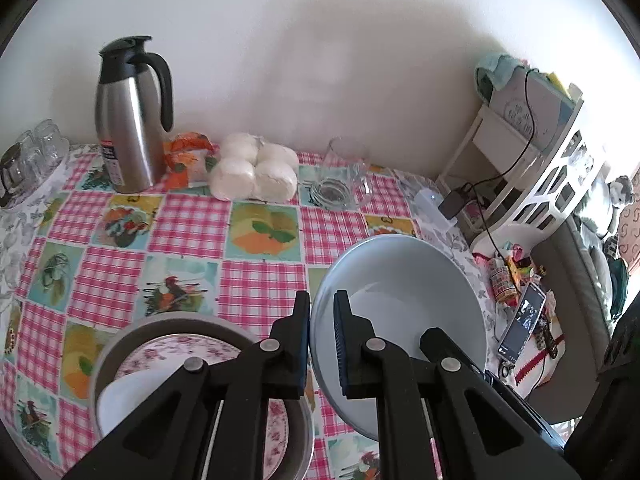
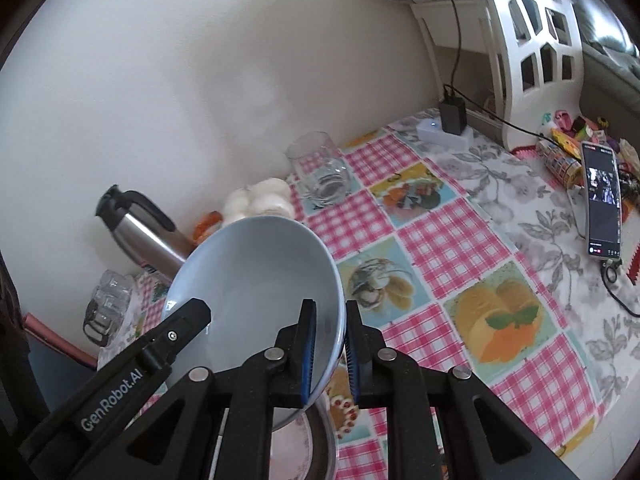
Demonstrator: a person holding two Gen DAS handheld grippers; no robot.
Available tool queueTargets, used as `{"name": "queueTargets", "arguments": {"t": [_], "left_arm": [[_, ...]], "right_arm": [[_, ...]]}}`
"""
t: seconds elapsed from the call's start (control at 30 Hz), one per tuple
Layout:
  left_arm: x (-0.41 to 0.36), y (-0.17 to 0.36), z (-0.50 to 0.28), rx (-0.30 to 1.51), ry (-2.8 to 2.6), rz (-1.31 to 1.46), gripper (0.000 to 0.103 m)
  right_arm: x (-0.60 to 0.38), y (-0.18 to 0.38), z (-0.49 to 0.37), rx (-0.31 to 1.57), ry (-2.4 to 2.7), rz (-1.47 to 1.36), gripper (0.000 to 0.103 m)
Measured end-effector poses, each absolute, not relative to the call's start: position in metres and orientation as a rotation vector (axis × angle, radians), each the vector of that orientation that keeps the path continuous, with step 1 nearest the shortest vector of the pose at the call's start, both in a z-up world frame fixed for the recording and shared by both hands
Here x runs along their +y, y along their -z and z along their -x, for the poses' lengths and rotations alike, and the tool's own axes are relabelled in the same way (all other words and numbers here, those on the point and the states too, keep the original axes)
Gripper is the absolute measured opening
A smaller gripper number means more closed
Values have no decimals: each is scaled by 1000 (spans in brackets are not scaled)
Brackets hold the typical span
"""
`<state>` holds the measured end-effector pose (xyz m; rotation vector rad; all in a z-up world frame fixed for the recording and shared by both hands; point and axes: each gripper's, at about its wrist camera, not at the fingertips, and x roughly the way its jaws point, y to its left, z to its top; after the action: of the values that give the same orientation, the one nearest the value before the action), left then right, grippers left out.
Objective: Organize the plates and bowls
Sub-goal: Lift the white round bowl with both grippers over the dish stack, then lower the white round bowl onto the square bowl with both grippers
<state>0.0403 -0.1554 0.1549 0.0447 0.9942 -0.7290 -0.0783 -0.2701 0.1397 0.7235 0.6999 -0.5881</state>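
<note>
A pale blue bowl hangs tilted above the checked tablecloth, held from both sides. My left gripper is shut on the bowl's left rim, one pad outside and one inside. In the right wrist view the same bowl has its right rim pinched by my right gripper. Each gripper also shows in the other's view, at the opposite rim. Below, at the lower left, a grey round tin holds a floral plate with a white dish on it, partly hidden by my fingers.
By the back wall stand a steel thermos jug, bagged white buns, a glass mug and an ashtray. A phone, a power strip with cables and a white shelf lie to the right.
</note>
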Motion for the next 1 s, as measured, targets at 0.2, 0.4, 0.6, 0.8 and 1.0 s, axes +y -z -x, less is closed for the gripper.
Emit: {"name": "queueTargets", "arguments": {"t": [0.2,0.4,0.6,0.8,1.0], "left_arm": [[-124,-159,-46,1012,714,7,11],[-88,-152,-55,1047,671,52,11],[-52,-140,-61,1079,620,88,11],[-31,-129,-62,1106,594,98,11],[-22,-111,-60,1156,579,84,11]], "right_arm": [[-246,-147,71,711,555,-705,17],[-215,-142,58,762,511,-686,17],[-181,-132,42,823,470,-634,17],[-162,-117,35,882,443,-620,18],[-149,-109,33,926,461,-576,18]]}}
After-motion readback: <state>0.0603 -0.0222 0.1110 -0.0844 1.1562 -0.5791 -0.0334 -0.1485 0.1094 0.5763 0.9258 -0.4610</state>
